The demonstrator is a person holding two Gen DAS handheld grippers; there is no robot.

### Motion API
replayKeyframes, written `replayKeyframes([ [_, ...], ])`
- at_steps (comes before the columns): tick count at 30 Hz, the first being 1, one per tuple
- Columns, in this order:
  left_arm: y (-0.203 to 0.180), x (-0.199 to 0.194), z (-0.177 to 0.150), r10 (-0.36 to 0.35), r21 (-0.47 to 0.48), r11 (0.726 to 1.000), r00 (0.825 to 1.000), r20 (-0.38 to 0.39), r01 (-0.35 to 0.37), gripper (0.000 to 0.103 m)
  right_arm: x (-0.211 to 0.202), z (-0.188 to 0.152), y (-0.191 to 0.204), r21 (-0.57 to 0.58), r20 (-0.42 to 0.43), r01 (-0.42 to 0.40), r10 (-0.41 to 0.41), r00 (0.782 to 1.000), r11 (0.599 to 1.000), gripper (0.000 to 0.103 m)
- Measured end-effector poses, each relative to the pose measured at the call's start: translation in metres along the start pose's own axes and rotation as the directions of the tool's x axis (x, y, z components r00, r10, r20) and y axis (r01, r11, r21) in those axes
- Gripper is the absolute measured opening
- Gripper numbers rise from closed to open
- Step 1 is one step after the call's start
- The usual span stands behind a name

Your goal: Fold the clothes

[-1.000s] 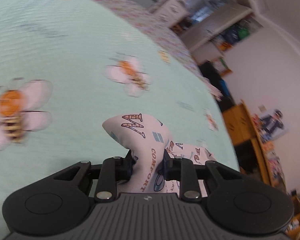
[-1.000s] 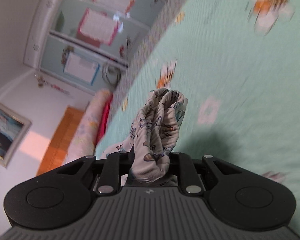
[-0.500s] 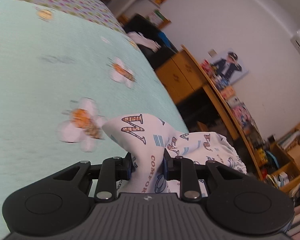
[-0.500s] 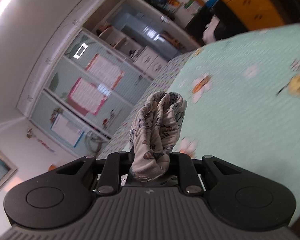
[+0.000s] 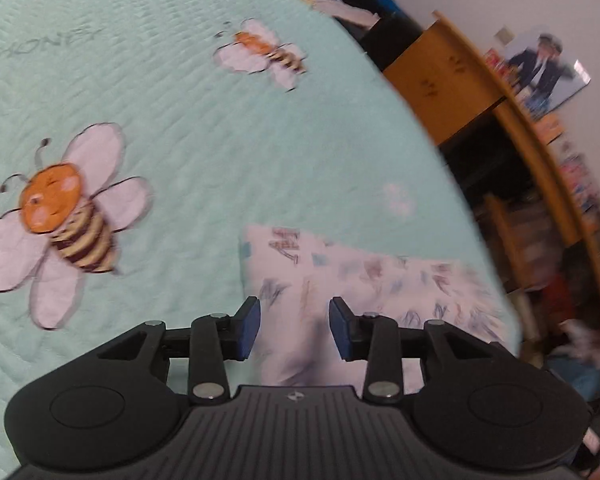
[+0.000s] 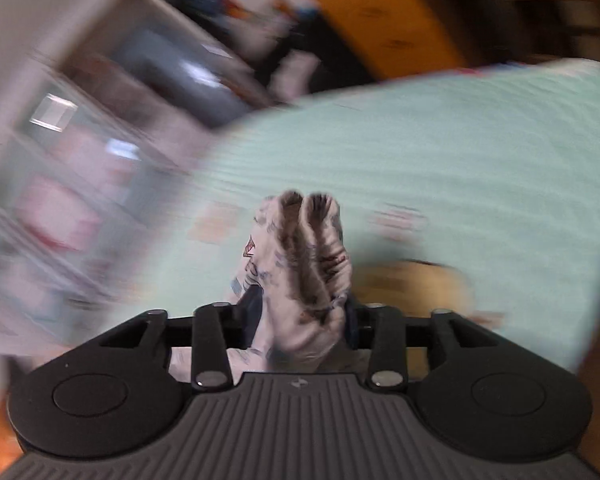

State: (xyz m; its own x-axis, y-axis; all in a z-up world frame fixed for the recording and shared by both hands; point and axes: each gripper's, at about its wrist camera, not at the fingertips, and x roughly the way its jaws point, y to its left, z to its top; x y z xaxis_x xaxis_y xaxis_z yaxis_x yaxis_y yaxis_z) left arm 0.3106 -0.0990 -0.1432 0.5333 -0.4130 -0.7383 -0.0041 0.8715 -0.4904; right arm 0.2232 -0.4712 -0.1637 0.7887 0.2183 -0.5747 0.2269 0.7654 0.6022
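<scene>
The left gripper [image 5: 294,328] has just been opening — its blue pads stand apart, gripping nothing, above the white letter-printed cotton garment [image 5: 364,280], which lies flat on the mint-green quilted bee-print bedspread [image 5: 180,120], stretching toward four o'clock. The right gripper [image 6: 302,320] has just been opening too; a bunched fold of the garment stands between its jaws, though blur hides whether the pads press it.
</scene>
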Motion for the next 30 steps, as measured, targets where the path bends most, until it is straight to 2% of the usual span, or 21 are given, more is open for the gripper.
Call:
replayKeyframes([
  [1, 0.006, -0.006, -0.004, 0.007, 0.016, 1.0, 1.0, 0.02, -0.008, 0.039, -0.001, -0.005, -0.005, -0.014, 0.027, 0.053, -0.052, 0.998, 0.999, 0.043],
  [3, 0.012, -0.027, -0.012, 0.023, 0.058, 0.998, 0.996, 0.081, -0.027, 0.041, -0.023, -0.018, -0.008, -0.02, 0.138, 0.02, -0.017, 0.99, 1.0, 0.043],
  [5, 0.009, -0.048, -0.021, 0.027, 0.122, 0.991, 0.988, 0.151, -0.046, 0.044, -0.049, -0.031, 0.003, -0.092, 0.253, 0.017, 0.007, 0.968, 0.996, 0.045],
  [6, 0.0, -0.056, -0.026, 0.005, 0.172, 0.984, 0.984, 0.178, -0.036, 0.045, -0.06, -0.035, 0.013, -0.148, 0.294, 0.013, 0.031, 0.955, 0.989, 0.045],
  [8, -0.025, -0.061, -0.034, -0.056, 0.261, 0.965, 0.982, 0.181, 0.007, 0.048, -0.069, -0.039, 0.031, -0.209, 0.323, -0.03, 0.098, 0.941, 0.977, 0.045],
  [11, -0.052, -0.047, -0.049, -0.103, 0.38, 0.924, 0.986, 0.133, 0.045, 0.053, -0.05, -0.032, 0.041, -0.211, 0.252, -0.122, 0.174, 0.952, 0.97, 0.045],
  [12, -0.053, -0.036, -0.054, -0.089, 0.396, 0.917, 0.99, 0.107, 0.039, 0.053, -0.037, -0.031, 0.041, -0.195, 0.222, -0.128, 0.171, 0.96, 0.972, 0.045],
  [15, -0.032, 0.002, -0.067, -0.01, 0.375, 0.927, 1.0, 0.005, 0.007, 0.05, 0.007, -0.037, 0.021, -0.125, 0.106, -0.078, 0.092, 0.99, 0.989, 0.044],
  [16, -0.025, 0.003, -0.071, -0.013, 0.373, 0.928, 1.0, 0.017, 0.006, 0.048, 0.016, -0.04, 0.015, -0.104, 0.085, -0.069, 0.078, 0.993, 0.992, 0.04],
  [17, -0.018, 0.003, -0.074, -0.017, 0.372, 0.928, 0.999, 0.028, 0.005, 0.046, 0.017, -0.043, 0.011, -0.086, 0.093, -0.077, 0.085, 0.992, 0.993, 0.035],
  [19, -0.017, -0.01, -0.074, -0.044, 0.389, 0.921, 0.997, 0.059, 0.018, 0.047, 0.003, -0.046, 0.016, -0.077, 0.13, -0.128, 0.137, 0.982, 0.989, 0.039],
  [20, -0.019, -0.017, -0.073, -0.06, 0.403, 0.915, 0.995, 0.076, 0.024, 0.048, -0.008, -0.046, 0.024, -0.106, 0.159, -0.167, 0.182, 0.97, 0.98, 0.043],
  [21, -0.021, -0.024, -0.073, -0.076, 0.418, 0.908, 0.993, 0.093, 0.031, 0.051, -0.017, -0.046, 0.032, -0.144, 0.186, -0.191, 0.216, 0.958, 0.971, 0.053],
  [22, -0.027, -0.029, -0.074, -0.096, 0.444, 0.895, 0.989, 0.11, 0.037, 0.052, -0.019, -0.044, 0.039, -0.171, 0.199, -0.191, 0.224, 0.954, 0.967, 0.057],
  [23, -0.037, -0.029, -0.078, -0.106, 0.473, 0.88, 0.988, 0.116, 0.039, 0.055, -0.017, -0.04, 0.043, -0.183, 0.201, -0.178, 0.214, 0.956, 0.967, 0.062],
  [24, -0.043, -0.026, -0.082, -0.106, 0.504, 0.863, 0.988, 0.11, 0.036, 0.056, -0.014, -0.036, 0.047, -0.195, 0.202, -0.165, 0.204, 0.958, 0.967, 0.062],
  [26, -0.05, -0.012, -0.093, -0.06, 0.552, 0.834, 0.996, 0.062, 0.016, 0.057, 0.007, -0.022, 0.04, -0.149, 0.162, -0.116, 0.14, 0.977, 0.982, 0.062],
  [28, -0.05, 0.003, -0.104, -0.003, 0.572, 0.82, 1.0, 0.028, -0.013, 0.054, 0.024, -0.011, 0.032, -0.08, 0.113, -0.049, 0.057, 0.992, 0.996, 0.043],
  [29, -0.051, 0.0, -0.109, -0.002, 0.586, 0.81, 0.998, 0.055, -0.031, 0.054, 0.03, -0.006, 0.03, -0.047, 0.09, -0.012, 0.017, 0.996, 0.999, 0.032],
  [30, -0.054, -0.006, -0.112, -0.003, 0.597, 0.801, 0.998, 0.066, -0.037, 0.054, 0.029, -0.003, 0.032, -0.039, 0.086, -0.001, 0.004, 0.996, 0.999, 0.037],
])
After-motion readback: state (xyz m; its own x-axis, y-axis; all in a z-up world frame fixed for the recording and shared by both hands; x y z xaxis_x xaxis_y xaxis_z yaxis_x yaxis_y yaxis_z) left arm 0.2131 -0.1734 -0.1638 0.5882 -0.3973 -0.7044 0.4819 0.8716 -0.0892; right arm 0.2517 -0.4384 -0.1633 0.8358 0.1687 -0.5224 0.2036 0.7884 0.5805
